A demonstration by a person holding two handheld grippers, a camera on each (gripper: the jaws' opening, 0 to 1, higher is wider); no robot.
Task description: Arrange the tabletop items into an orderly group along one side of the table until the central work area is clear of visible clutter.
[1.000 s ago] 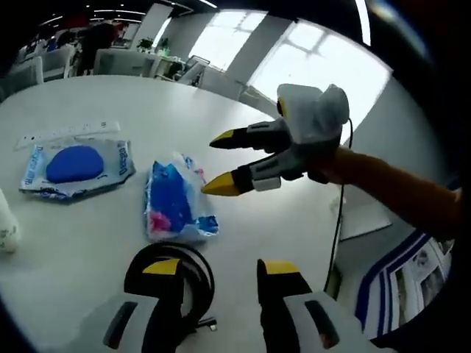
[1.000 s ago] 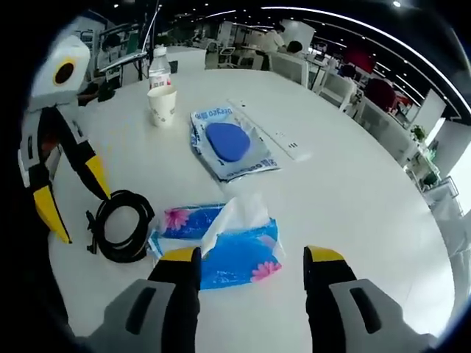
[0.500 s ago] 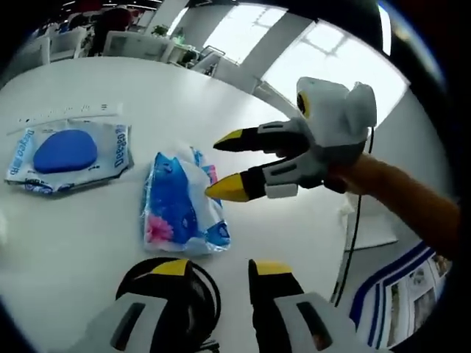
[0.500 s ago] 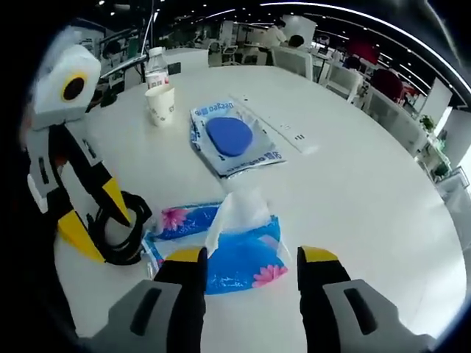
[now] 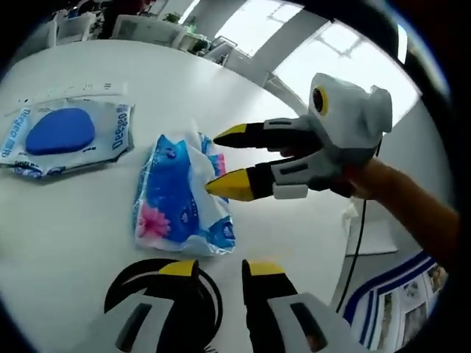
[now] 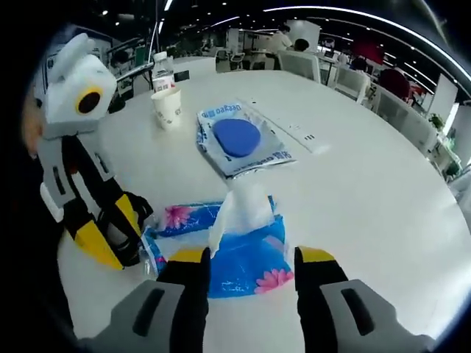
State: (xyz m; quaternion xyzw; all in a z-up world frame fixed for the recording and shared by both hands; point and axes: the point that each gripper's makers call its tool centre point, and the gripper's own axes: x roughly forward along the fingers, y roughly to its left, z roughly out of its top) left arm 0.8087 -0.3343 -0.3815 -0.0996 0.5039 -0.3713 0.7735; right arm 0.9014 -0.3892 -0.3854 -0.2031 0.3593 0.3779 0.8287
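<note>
A blue flowered tissue pack [image 5: 176, 202] [image 6: 250, 246] lies on the white table [image 5: 66, 220], a white tissue sticking up from it. My right gripper [image 6: 254, 257] [image 5: 224, 160] is open just above its near end, one jaw on each side. A black cable coil [image 5: 118, 283] [image 6: 141, 209] lies beside the pack. My left gripper [image 5: 221, 271] [image 6: 114, 229] is open and low over the coil, its left jaw covering part of the ring. Farther off lies a clear pouch [image 5: 66, 136] [image 6: 239, 140] with a blue oval pad inside.
A paper cup [image 6: 168, 109] and a water bottle [image 6: 163, 68] stand at the far side. A long white strip [image 6: 294, 132] [image 5: 70, 92] lies by the pouch. The table edge runs near a hanging cable [image 5: 355, 243]. Office chairs and desks stand beyond.
Both grippers have closed in: the left one has come down closer to the cable coil, the right one nearer the tissue pack. Nothing on the table has shifted.
</note>
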